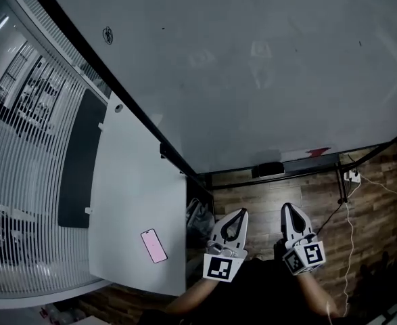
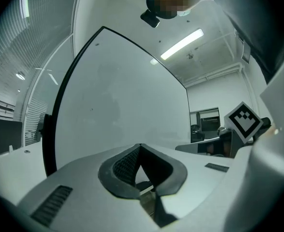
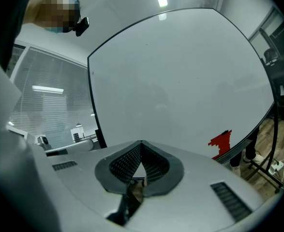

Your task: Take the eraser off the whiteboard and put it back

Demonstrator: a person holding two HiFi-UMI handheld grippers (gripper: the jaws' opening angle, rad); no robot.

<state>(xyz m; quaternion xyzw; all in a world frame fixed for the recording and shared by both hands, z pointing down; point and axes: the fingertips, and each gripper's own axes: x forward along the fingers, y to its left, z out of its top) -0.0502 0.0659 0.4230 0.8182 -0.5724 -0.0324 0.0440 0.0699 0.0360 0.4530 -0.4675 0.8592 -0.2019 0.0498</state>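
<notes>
Eraser (image 1: 268, 169), perhaps; clearest in head view

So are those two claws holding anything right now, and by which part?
Nothing. The left claw and the right claw are both shut, tips touching with nothing between them, and both are short of the whiteboard.

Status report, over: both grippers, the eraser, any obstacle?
Left gripper shut, empty; right gripper shut, empty. Red eraser, apparently, low on whiteboard, untouched. Nothing seen in the way.
</notes>
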